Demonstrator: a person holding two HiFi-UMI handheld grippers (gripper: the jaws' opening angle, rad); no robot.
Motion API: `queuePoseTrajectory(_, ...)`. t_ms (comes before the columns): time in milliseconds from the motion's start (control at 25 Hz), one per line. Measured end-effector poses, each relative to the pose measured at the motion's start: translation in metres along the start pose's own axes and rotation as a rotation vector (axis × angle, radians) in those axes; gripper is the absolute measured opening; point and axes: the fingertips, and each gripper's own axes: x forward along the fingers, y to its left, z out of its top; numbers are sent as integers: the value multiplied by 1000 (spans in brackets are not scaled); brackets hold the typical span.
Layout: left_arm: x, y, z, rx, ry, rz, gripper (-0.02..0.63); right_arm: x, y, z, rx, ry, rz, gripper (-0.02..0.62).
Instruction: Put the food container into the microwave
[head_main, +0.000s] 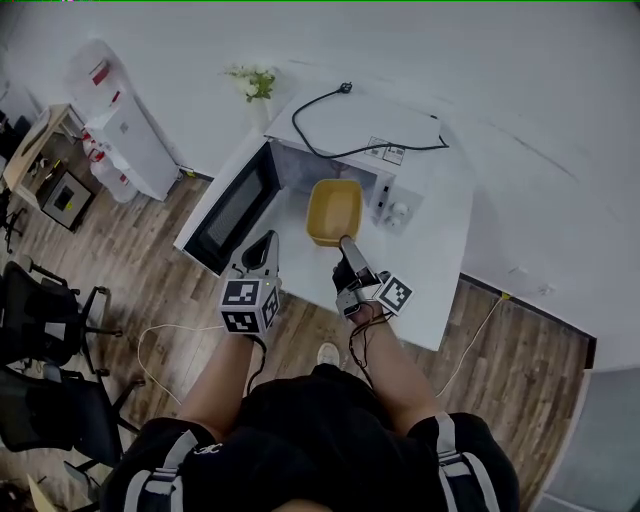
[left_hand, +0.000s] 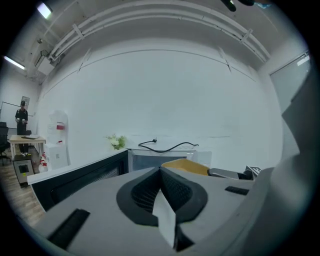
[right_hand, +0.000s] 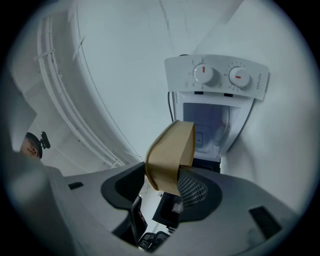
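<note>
Right gripper (head_main: 346, 243) has its jaws clamped on the near rim of the yellow food container (head_main: 334, 210), holding it up just in front of the open mouth of the white microwave (head_main: 400, 160) on the white table (head_main: 450, 260). Its door (head_main: 235, 205) hangs wide to the left. Left gripper (head_main: 264, 240) has its jaws together on nothing, near that door
</note>
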Motion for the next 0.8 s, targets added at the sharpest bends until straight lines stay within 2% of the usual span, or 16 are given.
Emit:
queuePoseTrajectory(160,23,11,-6,-18,25,30,14,19,-28,11,19,32,-27,209)
queuePoseTrajectory(480,53,34,-14,-28,62,46,14,56,-75,29,22,28,-69,209)
queuePoseTrajectory(640,72,48,-15,-34,74,25,14,77,-98,39,16,-3,-97,209)
queuePoseTrajectory(800,95,57,-11,-16,84,-37,14,103,-120,53,9,-56,-120,209)
